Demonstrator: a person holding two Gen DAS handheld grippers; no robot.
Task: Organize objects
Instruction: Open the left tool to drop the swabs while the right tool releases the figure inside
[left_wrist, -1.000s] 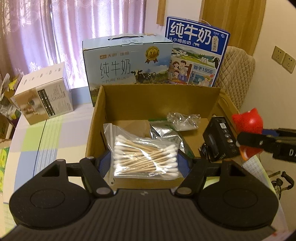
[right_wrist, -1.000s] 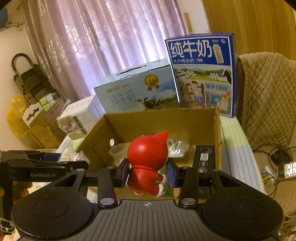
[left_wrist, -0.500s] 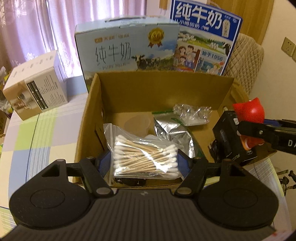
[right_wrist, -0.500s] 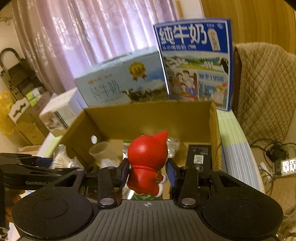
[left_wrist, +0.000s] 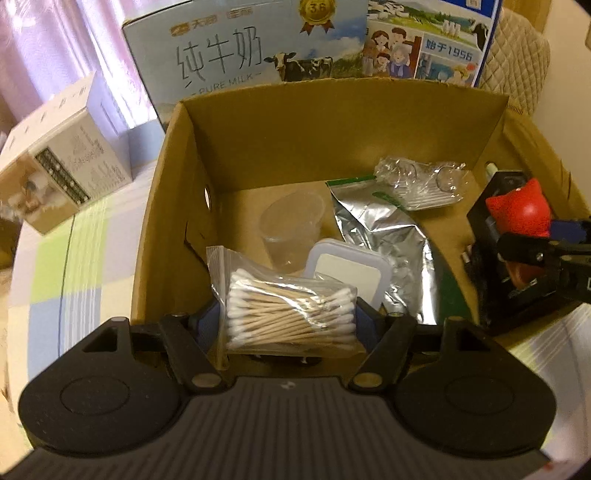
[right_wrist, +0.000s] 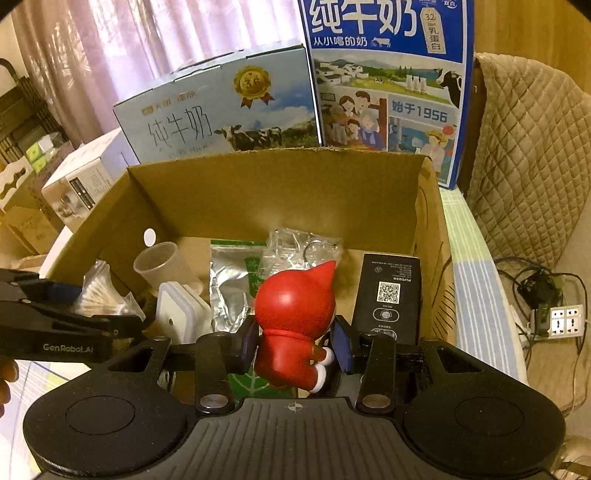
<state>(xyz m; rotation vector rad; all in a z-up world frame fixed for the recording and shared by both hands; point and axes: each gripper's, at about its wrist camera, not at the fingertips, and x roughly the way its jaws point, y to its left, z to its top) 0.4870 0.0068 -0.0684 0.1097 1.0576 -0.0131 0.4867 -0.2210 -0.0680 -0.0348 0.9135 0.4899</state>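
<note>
Left wrist view: the left gripper (left_wrist: 291, 325), jaws about halfway apart and pressed on a clear bag of cotton swabs (left_wrist: 290, 317), hangs over the near edge of an open cardboard box (left_wrist: 332, 122). Right wrist view: the right gripper (right_wrist: 293, 349), jaws narrower, clamps a red figurine (right_wrist: 295, 325) by its body, above the box's near right part. Risks start closest in: the slick bag could slide out of the pads, or catch on the box's near wall if lowered too close to it. Just beyond it lie a white-lidded container (left_wrist: 347, 271) and a clear plastic cup (left_wrist: 291, 225) on its side; a bag dropped there would likely perch on the lid or nudge the cup. On the right, the figurine sits close to a black device (right_wrist: 388, 295) and a silver foil pouch (right_wrist: 231, 284), and could topple if released on uneven packaging. Farther back, a crinkled clear packet (left_wrist: 421, 181) leaves little bare floor. With both grippers working side by side, a careless swing might knock them together.
</note>
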